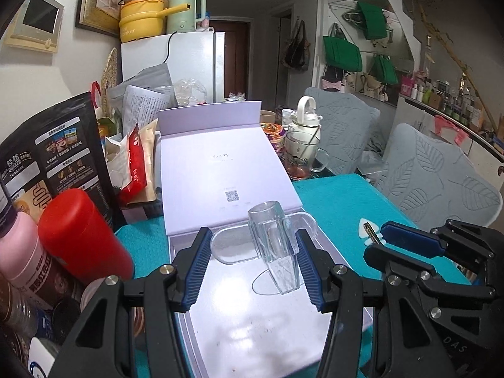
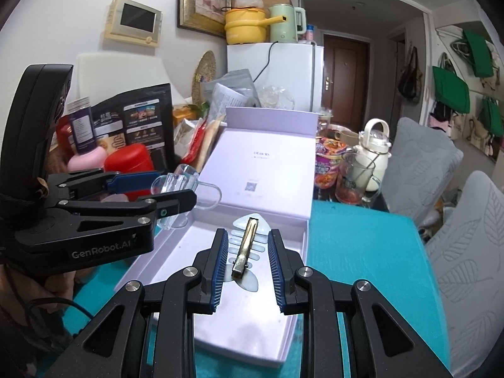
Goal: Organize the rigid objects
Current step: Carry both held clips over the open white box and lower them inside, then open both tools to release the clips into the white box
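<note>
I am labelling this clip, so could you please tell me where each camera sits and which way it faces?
Left wrist: on the left gripper, looking along its fingers over the open lilac box; a clear glass mug is held between them, with the right gripper at right.
Right wrist: on the right gripper, facing the same box, gripping a fishbone hair clip; a hand shows.
Shared: box, mug, clip, fridge.

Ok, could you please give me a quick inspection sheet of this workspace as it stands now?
Surface: teal tablecloth, open lilac box on it.
Job's things: glass mug and fishbone clip, both held aloft.
Clutter: red canister, black pouch, noodle cup around the box.
Grippers: left gripper shut on glass mug; right gripper shut on fishbone clip.
Cables: black cable down the fridge.
Surroundings: grey-covered chairs, green bags.
</note>
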